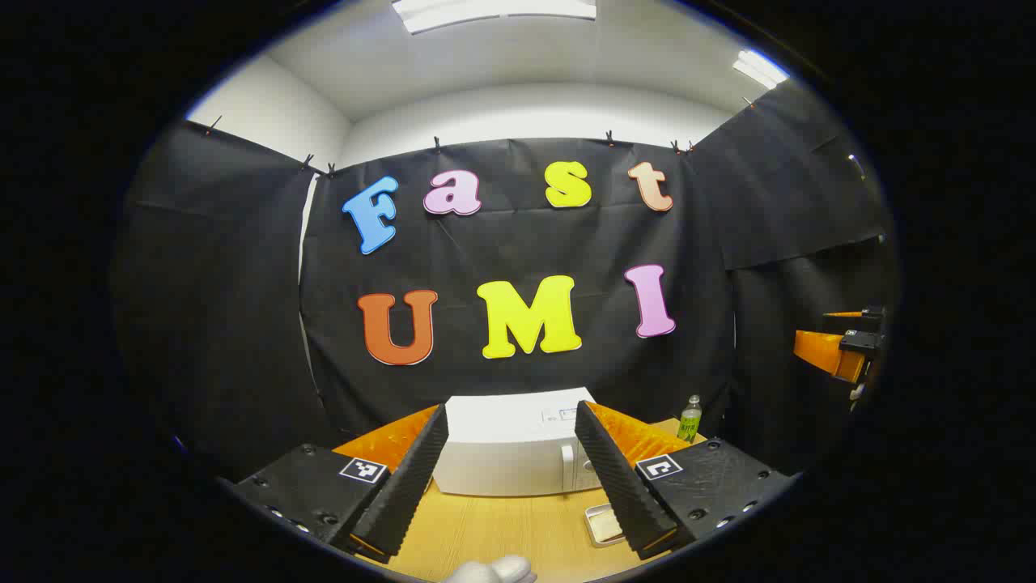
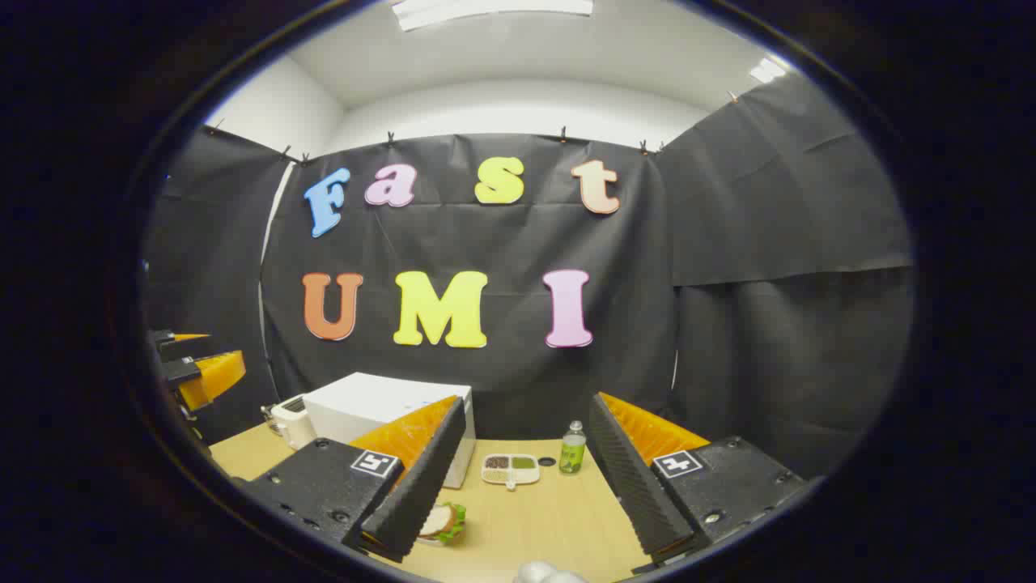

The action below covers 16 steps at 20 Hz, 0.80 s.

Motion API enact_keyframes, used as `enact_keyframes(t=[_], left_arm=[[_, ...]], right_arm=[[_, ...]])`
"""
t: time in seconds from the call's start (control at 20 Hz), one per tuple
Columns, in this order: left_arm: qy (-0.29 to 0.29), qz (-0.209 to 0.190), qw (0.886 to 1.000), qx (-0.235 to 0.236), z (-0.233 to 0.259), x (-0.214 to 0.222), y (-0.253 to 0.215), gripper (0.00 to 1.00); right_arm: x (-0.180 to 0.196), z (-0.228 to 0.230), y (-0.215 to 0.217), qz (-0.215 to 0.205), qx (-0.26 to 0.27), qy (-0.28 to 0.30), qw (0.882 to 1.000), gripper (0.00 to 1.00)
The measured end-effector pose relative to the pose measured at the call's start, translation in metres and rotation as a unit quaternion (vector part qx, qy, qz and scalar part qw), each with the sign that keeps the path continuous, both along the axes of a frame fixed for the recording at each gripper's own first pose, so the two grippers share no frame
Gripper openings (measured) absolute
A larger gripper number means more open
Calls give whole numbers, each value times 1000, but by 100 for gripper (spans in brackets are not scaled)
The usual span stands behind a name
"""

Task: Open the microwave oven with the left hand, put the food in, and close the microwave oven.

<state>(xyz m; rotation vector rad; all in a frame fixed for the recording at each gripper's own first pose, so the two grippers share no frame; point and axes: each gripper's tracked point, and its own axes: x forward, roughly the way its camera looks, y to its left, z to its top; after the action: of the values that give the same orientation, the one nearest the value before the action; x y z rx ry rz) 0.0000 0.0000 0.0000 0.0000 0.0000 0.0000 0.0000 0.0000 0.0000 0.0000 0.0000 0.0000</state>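
Note:
The white microwave (image 1: pixel 506 457) stands on the wooden table (image 1: pixel 494 530) with its door closed and a vertical handle (image 1: pixel 567 467) on the right side of the door. My left gripper (image 1: pixel 511 417) is open in front of it, some way off, holding nothing. In the right gripper view the microwave (image 2: pixel 364 405) sits at the left. A sandwich (image 2: pixel 443 522) lies on the table, partly hidden behind one finger. My right gripper (image 2: pixel 530 405) is open and empty above the table.
A green bottle (image 2: pixel 572 448) and a divided tray of food (image 2: pixel 510 468) stand right of the microwave. A white toaster (image 2: pixel 290 419) is at its left. A pale dish (image 1: pixel 603 522) peeks out beside my left gripper's finger. The other gripper (image 1: pixel 838 352) shows at far right.

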Motion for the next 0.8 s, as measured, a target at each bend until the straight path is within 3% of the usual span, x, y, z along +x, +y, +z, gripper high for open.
enact_keyframes(t=[0.05, 0.25, 0.3, 0.75, 0.8], left_arm=[[1, 2, 1000, 0, -1, 1, 1, 96], [9, 5, 1000, -5, -2, 3, 5, 96], [10, 5, 1000, -7, -4, 4, 5, 100], [5, 6, 1000, -6, 0, 11, 9, 100], [5, 6, 1000, -6, -1, 12, 9, 96]], right_arm=[[0, -1, 0, 0, -1, 1, 1000, 99], [1, 0, -1, 2, -4, 1, 1000, 99], [1, 0, 1, 2, -2, 1, 1000, 99], [5, -2, 3, 5, 3, 2, 1000, 99], [7, -3, 2, 5, 2, 2, 1000, 99]])
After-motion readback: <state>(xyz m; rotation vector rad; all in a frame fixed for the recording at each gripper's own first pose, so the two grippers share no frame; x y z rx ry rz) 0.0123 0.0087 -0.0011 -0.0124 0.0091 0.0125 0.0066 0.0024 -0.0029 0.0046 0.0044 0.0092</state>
